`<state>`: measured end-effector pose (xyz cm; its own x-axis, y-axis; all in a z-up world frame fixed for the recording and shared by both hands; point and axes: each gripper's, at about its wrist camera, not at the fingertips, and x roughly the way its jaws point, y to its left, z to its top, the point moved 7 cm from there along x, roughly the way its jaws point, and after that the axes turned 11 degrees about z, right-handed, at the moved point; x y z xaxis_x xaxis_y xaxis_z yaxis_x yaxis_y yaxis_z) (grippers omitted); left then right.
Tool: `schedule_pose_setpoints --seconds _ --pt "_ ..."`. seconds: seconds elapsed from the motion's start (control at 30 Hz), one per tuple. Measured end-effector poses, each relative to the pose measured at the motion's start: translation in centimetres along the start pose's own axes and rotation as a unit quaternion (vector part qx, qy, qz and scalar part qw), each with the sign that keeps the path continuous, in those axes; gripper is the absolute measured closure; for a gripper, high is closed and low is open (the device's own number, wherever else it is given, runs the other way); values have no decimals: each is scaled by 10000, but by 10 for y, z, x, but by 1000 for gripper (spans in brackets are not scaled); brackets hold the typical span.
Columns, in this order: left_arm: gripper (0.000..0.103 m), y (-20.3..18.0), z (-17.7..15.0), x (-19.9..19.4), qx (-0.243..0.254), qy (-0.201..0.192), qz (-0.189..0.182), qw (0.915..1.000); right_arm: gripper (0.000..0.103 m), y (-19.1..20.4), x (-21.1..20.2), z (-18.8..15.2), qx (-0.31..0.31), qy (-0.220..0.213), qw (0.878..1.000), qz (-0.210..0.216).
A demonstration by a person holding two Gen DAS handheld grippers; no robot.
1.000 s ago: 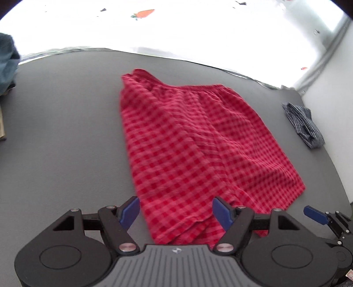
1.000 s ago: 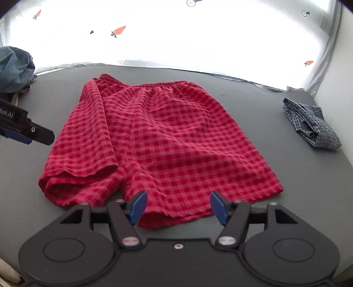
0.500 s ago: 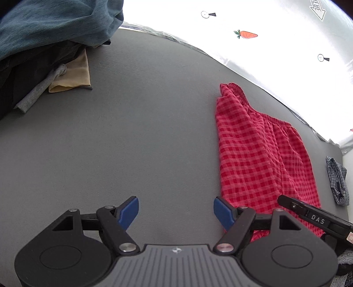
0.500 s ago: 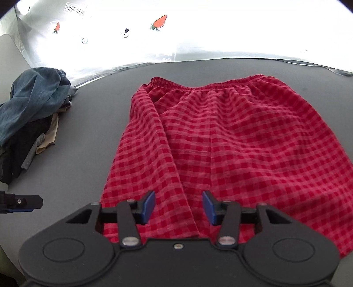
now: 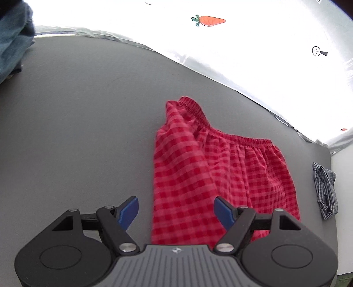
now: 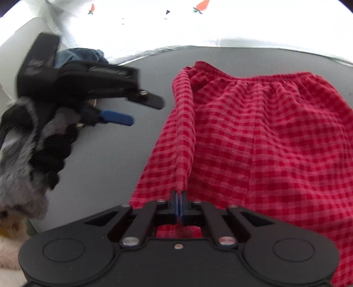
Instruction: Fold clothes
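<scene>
Shorts (image 6: 253,136) fold pinched in right gripper (image 6: 178,206), on table (image 6: 106,154).

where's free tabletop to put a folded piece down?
Widest bare patch: grey tabletop between the red checked shorts and the blue clothes pile. A narrow strip separates the shorts from the crumpled plaid garment. Crowded: near edge, where both claws work, right claw shut on the shorts.

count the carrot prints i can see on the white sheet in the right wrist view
2 carrot prints: one at the top edge right of centre, a smaller one near the top left. The white sheet is overexposed and cropped, so more may be hidden.
</scene>
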<state>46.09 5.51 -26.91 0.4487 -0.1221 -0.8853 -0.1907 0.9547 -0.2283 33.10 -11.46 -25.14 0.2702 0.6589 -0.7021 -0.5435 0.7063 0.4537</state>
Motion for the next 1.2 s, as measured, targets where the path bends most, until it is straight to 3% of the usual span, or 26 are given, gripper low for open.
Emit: schedule_pose_setpoints --seconds 0.1,0.17,0.23,0.27,0.3,0.43,0.53,0.63,0.73,0.83,0.87,0.9,0.93,0.97,1.03,1.1,1.13,1.17,1.2 --pt "25 -17 24 29 175 99 277 9994 101 7 -3 12 -622 162 9979 -72" --pt "28 -21 39 46 230 144 604 9978 101 8 -3 18 -624 273 9976 90" --pt "56 -19 48 53 202 93 850 9961 101 10 -6 20 -524 303 9976 338" --pt "92 -17 50 55 154 91 923 9956 101 10 -9 19 -505 304 9974 409" --pt "101 -16 52 55 83 108 976 9951 101 9 -12 18 -503 266 9976 393" --pt "102 -33 60 29 -60 -190 688 9974 102 -8 -40 23 66 -250 9989 393" --pt "102 -70 66 3 -12 -385 396 9985 103 -29 -80 21 692 -874 9929 420" --pt "102 -133 67 -16 271 -556 38 9981 103 -56 -126 13 1170 -1432 9822 332" --pt "101 -202 57 -18 788 -700 -170 9943 103 -92 -173 0 1495 -1841 9715 8" --pt "93 -266 34 5 1265 -625 -233 9897 103 -135 -206 -21 1829 -1966 9625 -390" --pt "82 -284 22 19 1418 -437 -265 9886 103 -156 -214 -31 1983 -1902 9597 -594" --pt "62 -299 10 33 1581 -225 -286 9868 103 -175 -218 -41 2150 -1782 9573 -748" --pt "53 -309 -2 44 1722 -32 -235 9848 102 -193 -217 -52 2339 -1619 9549 -851" --pt "46 -314 -14 53 1837 128 -121 9828 102 -209 -217 -61 2498 -1489 9511 -1040" --pt "46 -311 -36 50 1987 117 -64 9800 97 -238 -212 -79 2679 -1223 9434 -1526" --pt "30 -297 -53 36 2095 -77 -14 9778 90 -254 -208 -89 2718 -1043 9428 -1623" --pt "25 -285 -61 27 2081 -220 80 9778 69 -260 -206 -94 2725 -980 9426 -1659" --pt "18 -269 -72 16 2046 -371 194 9780 40 -261 -207 -96 2677 -1020 9440 -1639" --pt "15 -254 -83 8 2039 -442 334 9774 31 -258 -207 -96 2585 -1065 9472 -1570"
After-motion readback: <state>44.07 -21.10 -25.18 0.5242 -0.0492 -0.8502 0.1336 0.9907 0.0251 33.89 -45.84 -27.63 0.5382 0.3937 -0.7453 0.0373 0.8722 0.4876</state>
